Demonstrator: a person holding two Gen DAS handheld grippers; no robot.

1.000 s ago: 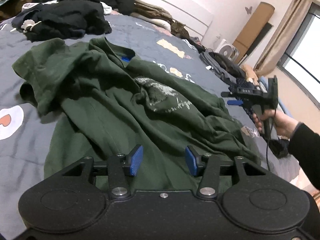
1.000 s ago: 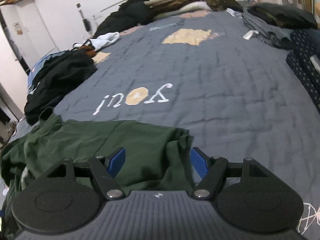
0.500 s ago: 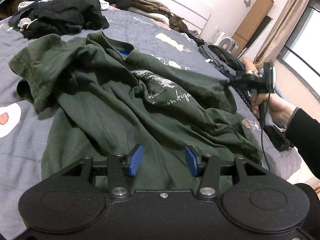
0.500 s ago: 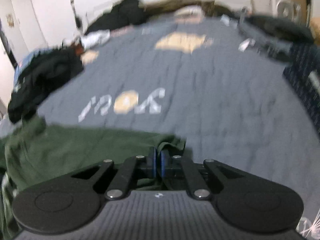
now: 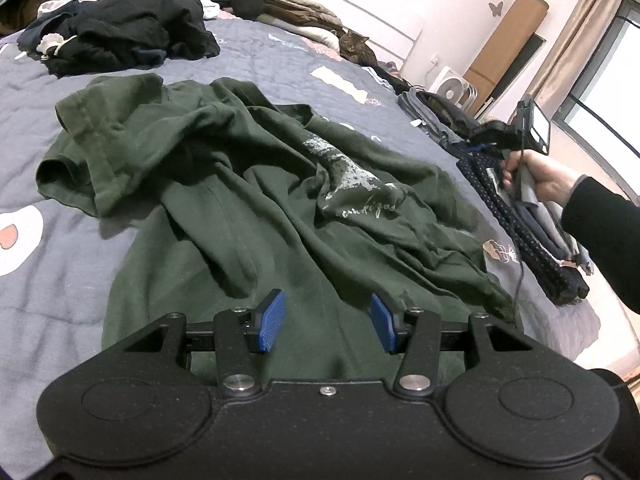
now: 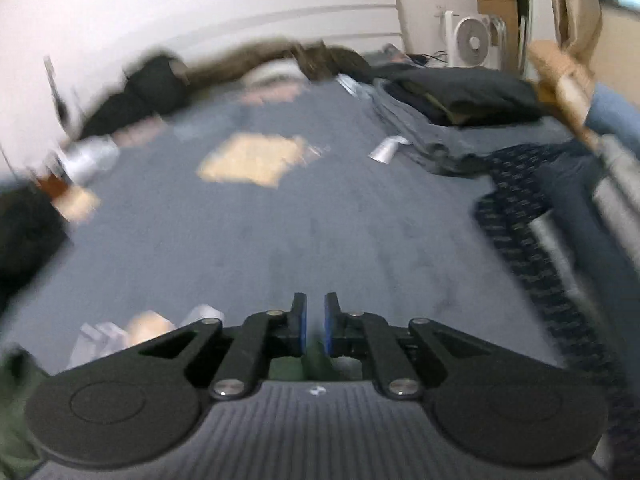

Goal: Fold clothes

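Green shirt (image 5: 248,200) lies crumpled on the bed (image 5: 52,272), print side up, one sleeve bunched at the far left. Left claw (image 5: 326,322) hovers spread over the near hem, gripping nothing. Right claw (image 6: 315,326) is nearly pressed together; a sliver of green shows between the pads, so it seems to pinch an edge. Best now: pull that edge taut and level, then pin the hem before flattening.
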